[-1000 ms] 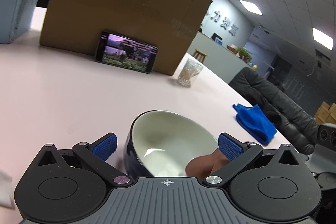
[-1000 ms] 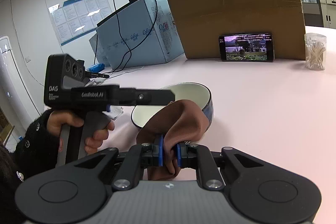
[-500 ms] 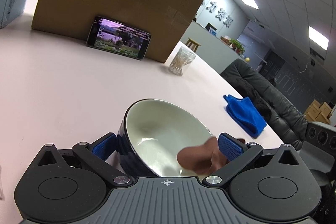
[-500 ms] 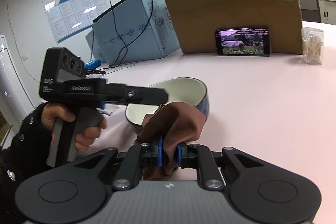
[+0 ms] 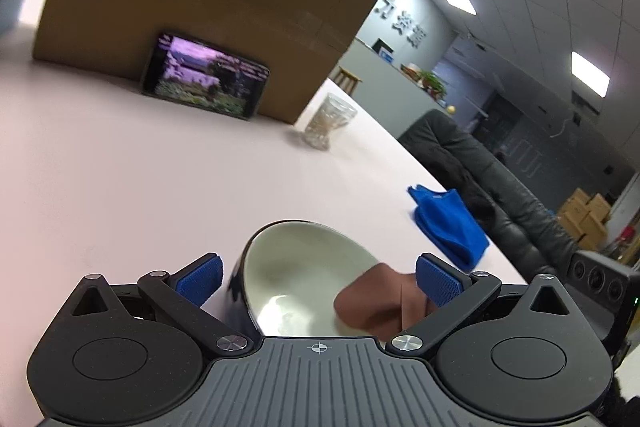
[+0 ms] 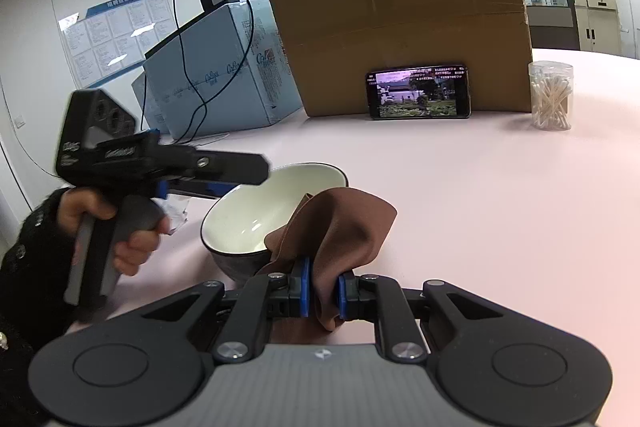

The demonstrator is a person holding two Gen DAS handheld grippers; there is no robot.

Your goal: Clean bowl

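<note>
A bowl point(image 5: 296, 275), dark blue outside and white inside, sits tilted on the pink table point(image 5: 140, 179). It also shows in the right wrist view point(image 6: 260, 211). My left gripper point(image 5: 318, 279) is open, its blue pads on either side of the bowl, not touching it. My right gripper point(image 6: 322, 285) is shut on a brown cloth point(image 6: 340, 223), which hangs over the bowl's near rim. The cloth point(image 5: 372, 303) shows inside the bowl in the left wrist view.
A cardboard box point(image 6: 404, 15) stands at the back with a phone point(image 6: 418, 93) leaning on it. A clear jar of cotton swabs point(image 6: 550, 95) is to the right. A blue cloth point(image 5: 448, 223) lies near the table edge. A blue carton point(image 6: 216, 67) stands at the left.
The left gripper has drawn back and tilted; the bowl sits lower between its pads. The right gripper with the brown cloth has pulled slightly back from the bowl.
</note>
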